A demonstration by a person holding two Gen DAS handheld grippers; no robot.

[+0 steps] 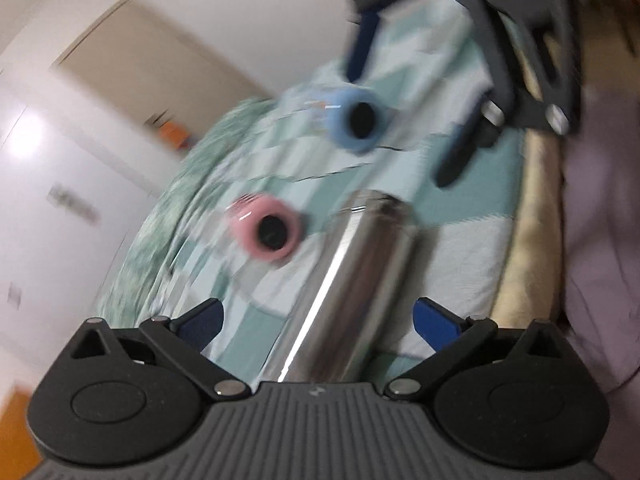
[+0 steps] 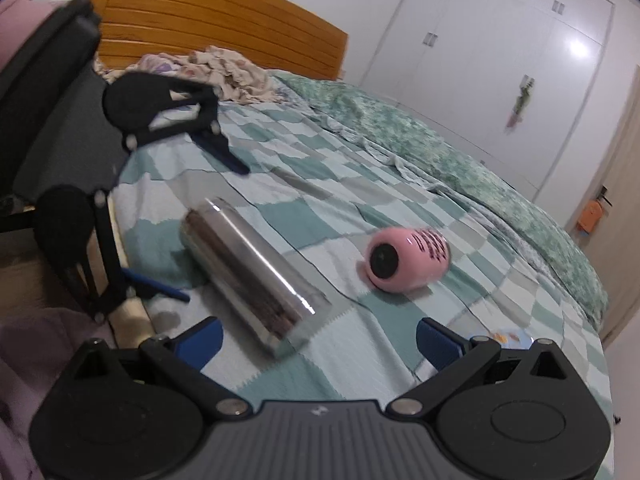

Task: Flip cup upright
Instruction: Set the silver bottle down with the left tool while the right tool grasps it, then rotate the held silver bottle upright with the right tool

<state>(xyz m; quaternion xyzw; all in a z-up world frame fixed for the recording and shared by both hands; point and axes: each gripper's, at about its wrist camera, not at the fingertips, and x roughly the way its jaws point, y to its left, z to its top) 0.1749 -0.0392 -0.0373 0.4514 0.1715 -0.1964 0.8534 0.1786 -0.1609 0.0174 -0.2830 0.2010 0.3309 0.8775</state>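
A steel cup (image 2: 252,276) is seen lying on its side on the checked bedspread (image 2: 320,216) of the bed, its length running between the spread fingers of the left hand-held gripper (image 1: 318,320), which are held wide and are not closed on it. The right hand-held gripper (image 2: 318,338) is likewise held wide above the bedspread, just beside the cup's near end and holding nothing. A pink cup (image 2: 408,258) and a blue cup (image 1: 358,120) are also seen lying on their sides farther along the bed.
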